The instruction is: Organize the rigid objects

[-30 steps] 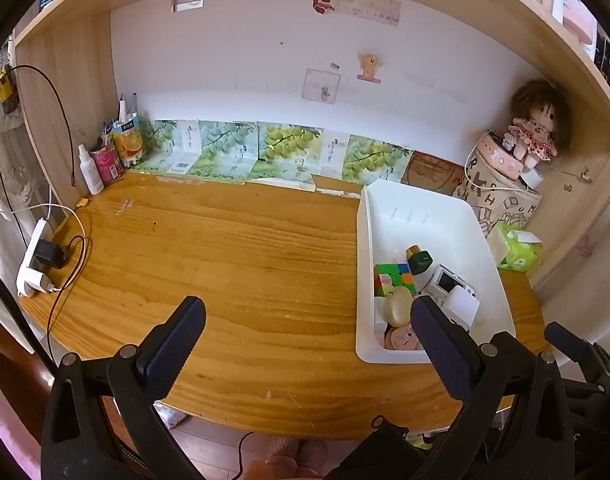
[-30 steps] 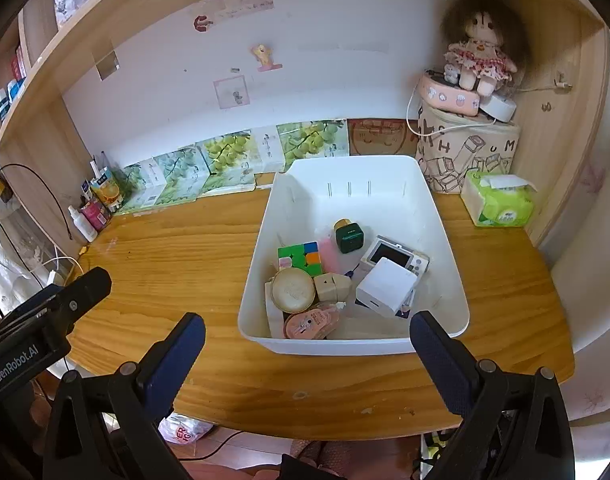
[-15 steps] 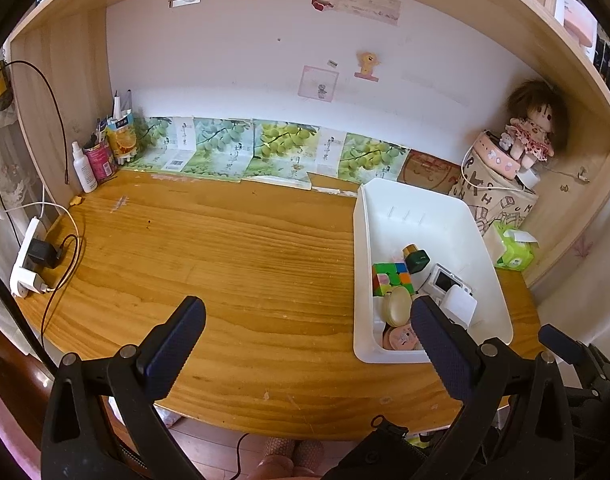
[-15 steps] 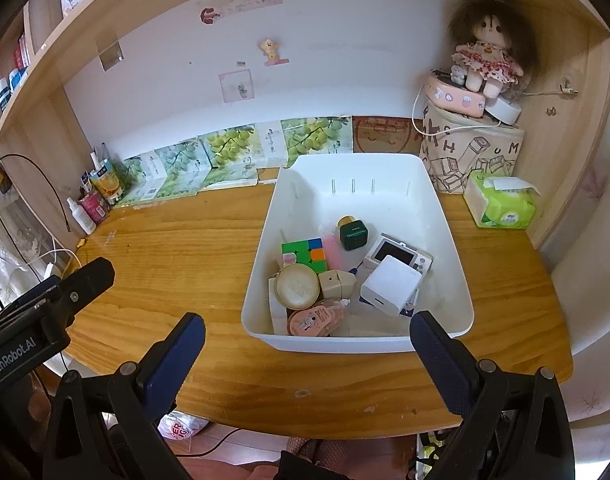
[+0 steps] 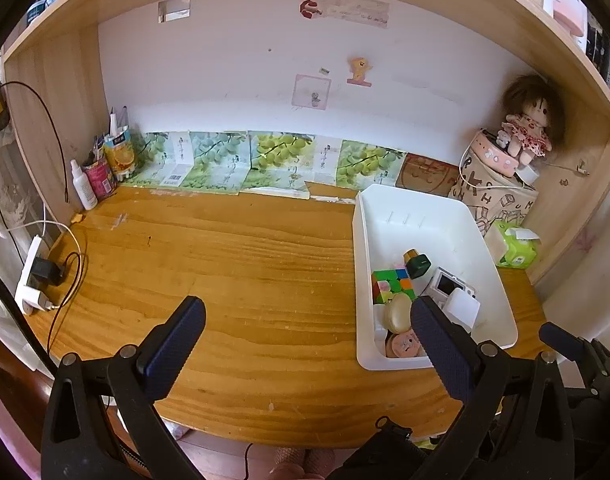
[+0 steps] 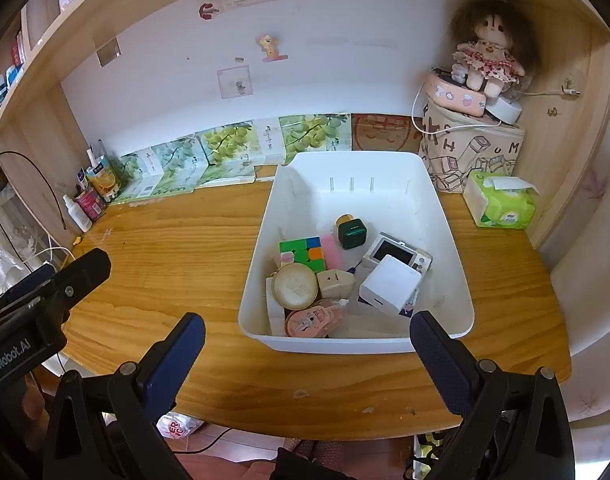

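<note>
Left wrist view is showing the left tongs (image 5: 303, 322) hanging spread and empty over bare wooden surface (image 5: 233, 264), with the white bin (image 5: 489, 245) lying off to their right. Right wrist view is showing the right tongs (image 6: 307, 338) gaping wide, holding nothing, with the bin's near wall just ahead between their fingers and the round cream tin (image 6: 295, 285), colour cube (image 6: 305, 253), dark green cube (image 6: 352, 233) and white box (image 6: 389, 285) crowding together just beyond it. These are looking light, stiff and fairly slick, so pinching the white box across its flat opposite sides is probably the safest hold.
</note>
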The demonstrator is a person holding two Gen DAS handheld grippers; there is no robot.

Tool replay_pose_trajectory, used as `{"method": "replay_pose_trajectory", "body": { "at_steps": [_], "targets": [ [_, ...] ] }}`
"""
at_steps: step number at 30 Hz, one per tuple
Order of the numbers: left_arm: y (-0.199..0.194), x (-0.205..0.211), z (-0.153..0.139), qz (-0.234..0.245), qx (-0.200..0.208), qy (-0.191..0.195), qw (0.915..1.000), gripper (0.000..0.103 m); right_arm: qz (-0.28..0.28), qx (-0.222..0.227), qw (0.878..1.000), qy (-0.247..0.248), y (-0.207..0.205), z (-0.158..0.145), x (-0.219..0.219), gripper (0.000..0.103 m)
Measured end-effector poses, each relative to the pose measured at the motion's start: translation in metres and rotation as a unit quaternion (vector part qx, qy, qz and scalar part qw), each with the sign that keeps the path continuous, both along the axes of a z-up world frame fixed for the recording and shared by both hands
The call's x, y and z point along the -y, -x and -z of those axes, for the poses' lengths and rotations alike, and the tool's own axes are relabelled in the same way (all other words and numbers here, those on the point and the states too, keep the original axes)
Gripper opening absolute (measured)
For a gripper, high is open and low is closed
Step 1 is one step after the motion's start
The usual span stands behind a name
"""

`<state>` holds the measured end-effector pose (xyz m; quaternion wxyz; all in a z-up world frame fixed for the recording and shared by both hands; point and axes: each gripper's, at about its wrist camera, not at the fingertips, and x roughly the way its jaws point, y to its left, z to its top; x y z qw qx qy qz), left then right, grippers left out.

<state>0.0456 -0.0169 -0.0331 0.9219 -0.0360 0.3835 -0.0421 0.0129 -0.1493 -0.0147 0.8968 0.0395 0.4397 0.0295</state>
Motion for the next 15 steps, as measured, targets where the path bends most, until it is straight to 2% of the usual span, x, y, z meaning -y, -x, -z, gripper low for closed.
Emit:
{"method": "replay_pose_trajectory", "body": {
  "at_steps": [15],
  "targets": [
    [-0.023,0.005,0.000,-0.002,0.006,-0.005,1.0000,0.102,-0.004,-0.003,1.000,0.004,-0.025,0.005,0.004,0.103]
  ]
}}
